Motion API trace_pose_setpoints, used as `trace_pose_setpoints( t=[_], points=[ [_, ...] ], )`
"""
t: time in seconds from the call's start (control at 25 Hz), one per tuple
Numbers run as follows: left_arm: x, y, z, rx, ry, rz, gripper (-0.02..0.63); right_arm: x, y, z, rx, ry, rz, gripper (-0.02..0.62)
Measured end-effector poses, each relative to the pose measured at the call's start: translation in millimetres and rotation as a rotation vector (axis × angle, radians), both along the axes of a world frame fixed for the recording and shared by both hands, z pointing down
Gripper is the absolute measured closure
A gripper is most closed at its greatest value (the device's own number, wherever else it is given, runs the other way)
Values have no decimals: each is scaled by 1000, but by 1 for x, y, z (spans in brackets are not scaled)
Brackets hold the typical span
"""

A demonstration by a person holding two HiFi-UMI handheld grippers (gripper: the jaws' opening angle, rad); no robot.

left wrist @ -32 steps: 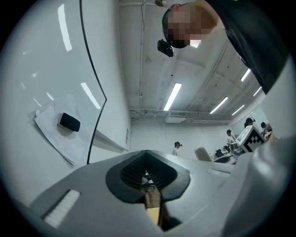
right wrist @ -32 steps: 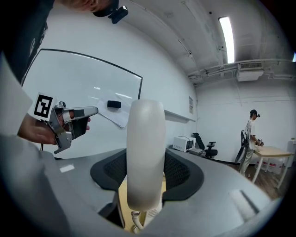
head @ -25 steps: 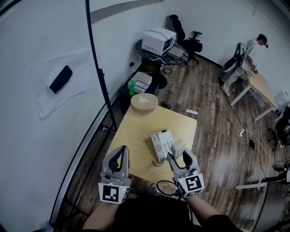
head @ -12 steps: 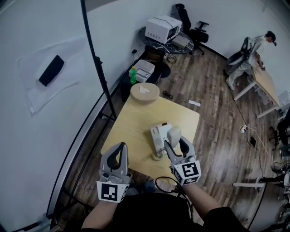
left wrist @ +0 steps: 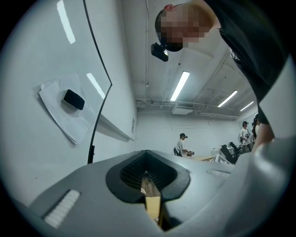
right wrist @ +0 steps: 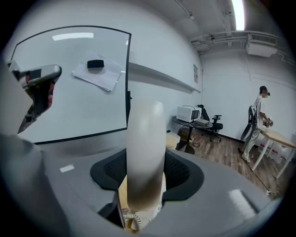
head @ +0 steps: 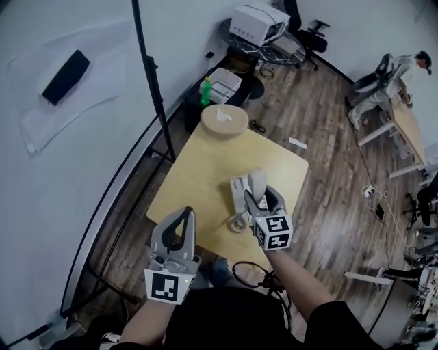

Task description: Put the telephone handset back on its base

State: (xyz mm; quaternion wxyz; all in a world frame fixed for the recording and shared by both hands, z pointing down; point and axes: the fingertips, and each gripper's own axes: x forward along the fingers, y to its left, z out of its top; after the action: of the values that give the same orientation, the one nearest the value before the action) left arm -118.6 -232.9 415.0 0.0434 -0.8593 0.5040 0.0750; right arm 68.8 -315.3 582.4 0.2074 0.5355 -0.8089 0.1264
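Clamped in the right gripper [head: 262, 199], jaws closed against its two sides: the telephone handset [head: 256, 182], pale grey, gripped low down and sticking out well past the jaw tips. Held over the right half of the base [head: 237, 195] (touching the cradle or just above it, impossible to say from the head view). Below the handset in the right gripper view, a loop of the coiled cord [right wrist: 131, 223], down by the near end of the base. Base itself flat on the light wooden table [head: 198, 178], in the near right part of the top, well apart from the round tan object [head: 224, 120] at the far corner.

Nothing in the left gripper [head: 183, 219]: jaws drawn together to a thin slit, only table edge and floor visible through it. Held at the table's near left edge, well apart from the phone.

Beyond the table: a black pole [head: 152, 96] slanting along the white wall, a green bottle [head: 204, 91] beside a white box, a white boxy machine [head: 259, 15] on a dark round table, and a person [head: 400, 72] bent over a desk at the far right
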Motion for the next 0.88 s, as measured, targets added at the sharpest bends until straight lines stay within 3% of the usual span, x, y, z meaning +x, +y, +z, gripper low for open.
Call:
trace_pose_setpoints(
  t=[0.4,0.88],
  points=[
    [-10,-5,31,-44,20,-16,606,4,-36,108,-202,63,32,371],
    [-12,-2,53,-82,33,-18,606,7,-23,186,-430,106,105,371]
  ],
)
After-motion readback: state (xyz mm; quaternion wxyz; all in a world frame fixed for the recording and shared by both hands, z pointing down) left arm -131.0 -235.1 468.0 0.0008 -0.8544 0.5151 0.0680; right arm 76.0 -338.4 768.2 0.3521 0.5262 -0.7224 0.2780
